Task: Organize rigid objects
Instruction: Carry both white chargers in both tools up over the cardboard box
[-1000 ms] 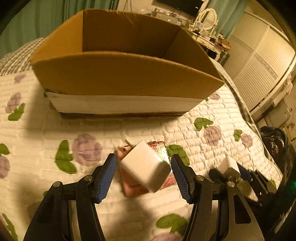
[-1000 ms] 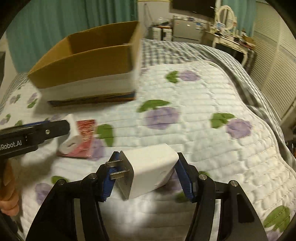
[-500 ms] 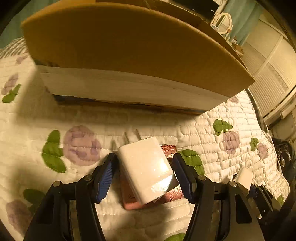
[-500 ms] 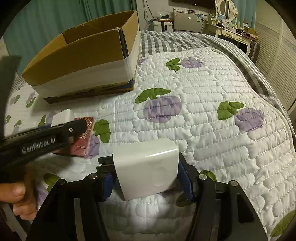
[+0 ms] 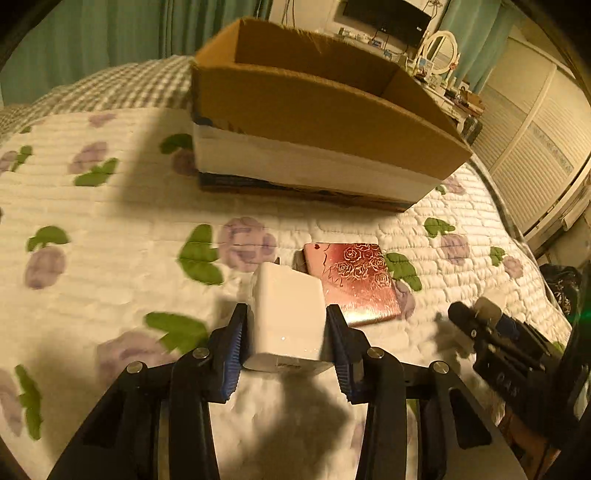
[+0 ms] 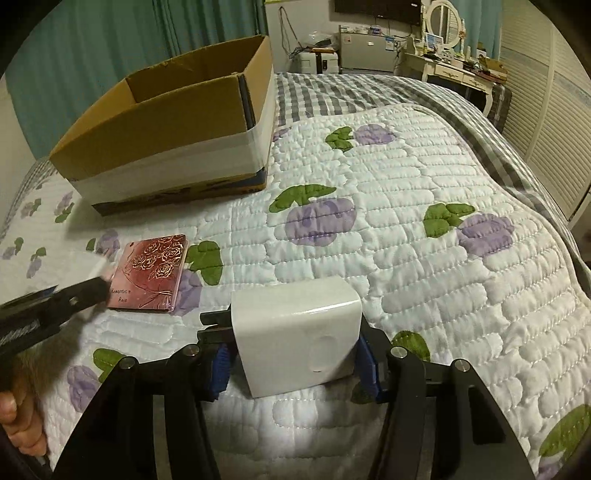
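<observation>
Now that the left gripper (image 5: 286, 332) has lifted, clenching its charger (image 5: 286, 321), the box (image 5: 314, 110) sits ahead; right gripper (image 6: 295, 354) grips another charger (image 6: 299, 339); drop-off looks next.

Floral quilt (image 6: 406, 258), teal curtains (image 6: 110, 48), white dresser (image 6: 450, 70), round mirror (image 6: 441, 14)

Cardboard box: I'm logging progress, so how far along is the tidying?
Nothing visibly packed: the cardboard box shows only bare inner walls, floor hidden. In hand: left gripper and right gripper each clamp a white charger. Left: both chargers and the rose tin on the quilt.
</observation>
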A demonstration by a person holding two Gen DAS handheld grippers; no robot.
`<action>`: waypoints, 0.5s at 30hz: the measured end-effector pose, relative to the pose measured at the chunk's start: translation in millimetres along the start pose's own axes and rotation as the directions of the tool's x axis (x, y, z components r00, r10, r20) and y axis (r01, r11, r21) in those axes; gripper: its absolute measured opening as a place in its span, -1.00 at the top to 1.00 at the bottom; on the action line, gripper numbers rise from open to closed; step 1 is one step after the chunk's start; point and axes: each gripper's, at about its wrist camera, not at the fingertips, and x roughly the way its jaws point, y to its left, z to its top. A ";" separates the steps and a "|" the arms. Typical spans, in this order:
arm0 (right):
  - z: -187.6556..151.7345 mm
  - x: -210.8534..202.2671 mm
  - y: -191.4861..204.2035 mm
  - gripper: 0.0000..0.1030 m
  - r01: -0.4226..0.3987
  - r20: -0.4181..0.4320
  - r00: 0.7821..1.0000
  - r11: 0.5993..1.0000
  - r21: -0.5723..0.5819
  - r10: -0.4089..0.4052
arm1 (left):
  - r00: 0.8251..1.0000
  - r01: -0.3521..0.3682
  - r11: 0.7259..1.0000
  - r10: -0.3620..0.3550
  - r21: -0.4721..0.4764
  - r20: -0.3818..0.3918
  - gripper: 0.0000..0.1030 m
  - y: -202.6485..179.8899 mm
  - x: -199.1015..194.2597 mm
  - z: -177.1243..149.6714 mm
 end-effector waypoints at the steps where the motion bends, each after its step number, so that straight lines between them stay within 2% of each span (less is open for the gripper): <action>1: -0.3 -4.2 0.6 -0.06 0.001 0.009 1.000 1.000 0.003 -0.001 | 1.000 -0.001 1.000 0.001 0.003 0.011 0.18 2.2 -6.2 -0.9; 4: -0.5 -16.0 6.5 -0.06 -0.017 0.029 0.999 1.000 -0.004 0.018 | 0.998 -0.012 1.000 0.010 0.025 0.058 0.29 1.7 -26.1 -2.5; 5: -1.4 -20.7 10.9 -0.06 -0.022 0.033 0.999 1.000 -0.021 0.023 | 0.997 -0.014 0.999 0.011 0.033 0.071 0.53 1.8 -33.4 -2.0; 11: -5.8 -51.4 38.8 -0.06 -0.050 0.068 0.996 0.995 -0.086 0.056 | 0.993 0.020 0.999 -0.025 0.042 0.117 0.56 1.7 -66.8 -0.5; 15: -2.3 -72.3 52.9 -0.06 -0.053 0.110 0.992 0.992 -0.113 0.066 | 0.992 0.039 0.999 -0.042 0.030 0.117 0.56 6.4 -76.1 -3.3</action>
